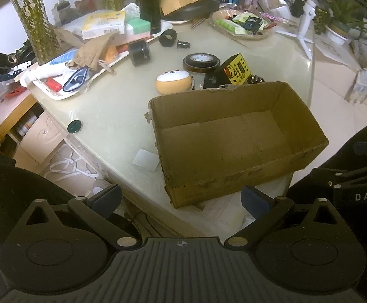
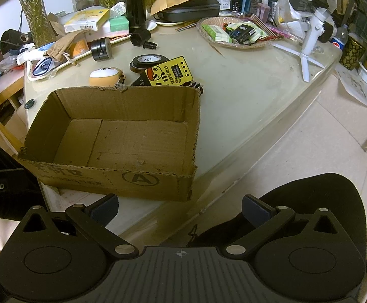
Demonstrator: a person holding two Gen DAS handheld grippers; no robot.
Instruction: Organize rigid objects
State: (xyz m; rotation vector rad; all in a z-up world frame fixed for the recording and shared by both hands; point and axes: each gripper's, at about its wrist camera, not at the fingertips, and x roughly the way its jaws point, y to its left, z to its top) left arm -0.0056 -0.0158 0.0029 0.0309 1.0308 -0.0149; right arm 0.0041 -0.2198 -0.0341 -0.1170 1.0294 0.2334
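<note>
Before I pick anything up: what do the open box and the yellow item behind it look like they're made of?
The box looks like brown corrugated cardboard, matte, with ragged torn edges along its rim and black printing on its side. The yellow item looks like a flat, stiff card or thin box with a smooth printed face; whether it is coated card or plastic is not clear.
</note>
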